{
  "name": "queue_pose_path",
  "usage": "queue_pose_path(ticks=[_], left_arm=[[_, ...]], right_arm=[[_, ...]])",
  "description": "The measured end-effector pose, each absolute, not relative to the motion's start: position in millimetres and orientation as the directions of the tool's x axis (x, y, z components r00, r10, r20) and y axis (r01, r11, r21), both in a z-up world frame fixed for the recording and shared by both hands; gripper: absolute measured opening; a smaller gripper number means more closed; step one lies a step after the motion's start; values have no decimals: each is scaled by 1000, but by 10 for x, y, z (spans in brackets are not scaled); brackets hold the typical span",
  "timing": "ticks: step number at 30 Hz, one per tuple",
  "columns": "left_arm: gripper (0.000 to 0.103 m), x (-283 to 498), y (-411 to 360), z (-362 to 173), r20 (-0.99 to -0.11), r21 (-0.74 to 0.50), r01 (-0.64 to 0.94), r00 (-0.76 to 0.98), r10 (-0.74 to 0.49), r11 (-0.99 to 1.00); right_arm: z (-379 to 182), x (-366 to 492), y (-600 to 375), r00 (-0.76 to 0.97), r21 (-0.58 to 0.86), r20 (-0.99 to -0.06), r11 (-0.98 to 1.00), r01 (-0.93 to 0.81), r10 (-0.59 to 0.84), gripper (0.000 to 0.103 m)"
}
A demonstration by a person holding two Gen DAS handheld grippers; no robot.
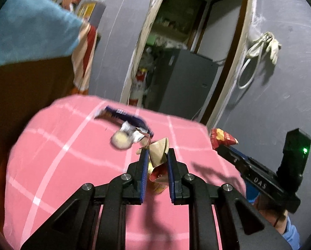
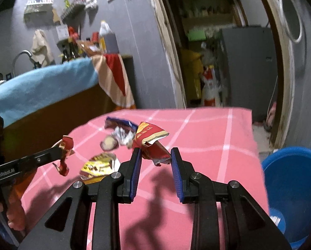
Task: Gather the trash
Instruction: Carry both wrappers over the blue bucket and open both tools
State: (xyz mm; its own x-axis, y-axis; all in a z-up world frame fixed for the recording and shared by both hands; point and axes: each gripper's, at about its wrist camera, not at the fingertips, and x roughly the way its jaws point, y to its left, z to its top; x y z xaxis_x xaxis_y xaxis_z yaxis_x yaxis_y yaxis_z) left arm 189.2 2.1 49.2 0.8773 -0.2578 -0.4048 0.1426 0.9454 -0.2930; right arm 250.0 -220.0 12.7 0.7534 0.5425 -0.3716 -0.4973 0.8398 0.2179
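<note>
My left gripper (image 1: 157, 154) is shut on a crumpled red and tan wrapper (image 1: 158, 152), held above the pink checked tablecloth (image 1: 72, 166). In the right wrist view the same left gripper (image 2: 61, 153) holds that wrapper (image 2: 64, 145) clear of the cloth. A red snack bag (image 2: 153, 145) is pinched in my right gripper (image 2: 156, 154), which is shut on it and raised; the left wrist view shows this gripper (image 1: 217, 148) and bag (image 1: 222, 138) at the right. On the cloth lie a blue wrapper (image 2: 120, 124), white crumpled foil (image 2: 122, 135), a round beige scrap (image 2: 109, 142) and a yellow packet (image 2: 99, 164).
A blue bucket (image 2: 293, 187) stands on the floor right of the table. A counter with a blue cloth (image 2: 40, 87), bottles and a tap is at the back left. An open doorway (image 2: 218, 52) with a grey fridge lies beyond the table's far edge.
</note>
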Motion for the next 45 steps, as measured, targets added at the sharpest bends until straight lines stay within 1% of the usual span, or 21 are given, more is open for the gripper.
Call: queue_pose_path(ticks=[5,11,15,18,23,29,37,43,45], left_arm=[[14,1941,-206,622,-337,-280,185,900,-277,942],[14,2057,-516,736,-278,-287,277,892,-356,917],[14,2138,-789,821,-252,-272,337,879,-404,902],[14,2189,-977,843,-244,-264,372,867,-435,890],[14,2349,-1325,803,-269,-254,418,836,-478,872],[14,2574,-1731,675,-331,-237,461,789,-517,855],[14,2846,-2134,452,-427,-259,493,713,-556,831],[14,3121,-2366,259,-535,-310,483,623,-570,819],[14,3194,-2430,173,-564,-329,475,595,-573,817]], right_arm=[[285,2320,-2362,820,188,-251,857,-479,514,27],[419,2154,-2641,888,180,-137,893,-413,439,27],[468,2066,-2863,925,172,-91,921,-349,368,27],[480,2033,-3020,946,171,-77,939,-300,316,27],[447,2032,-3260,969,177,-87,961,-213,231,27],[343,2111,-3597,980,214,-134,970,-117,147,28],[132,2231,-3960,968,273,-242,962,-3,71,29],[-12,2328,-4151,945,312,-326,947,71,36,29],[-67,2361,-4203,934,323,-357,942,94,29,31]])
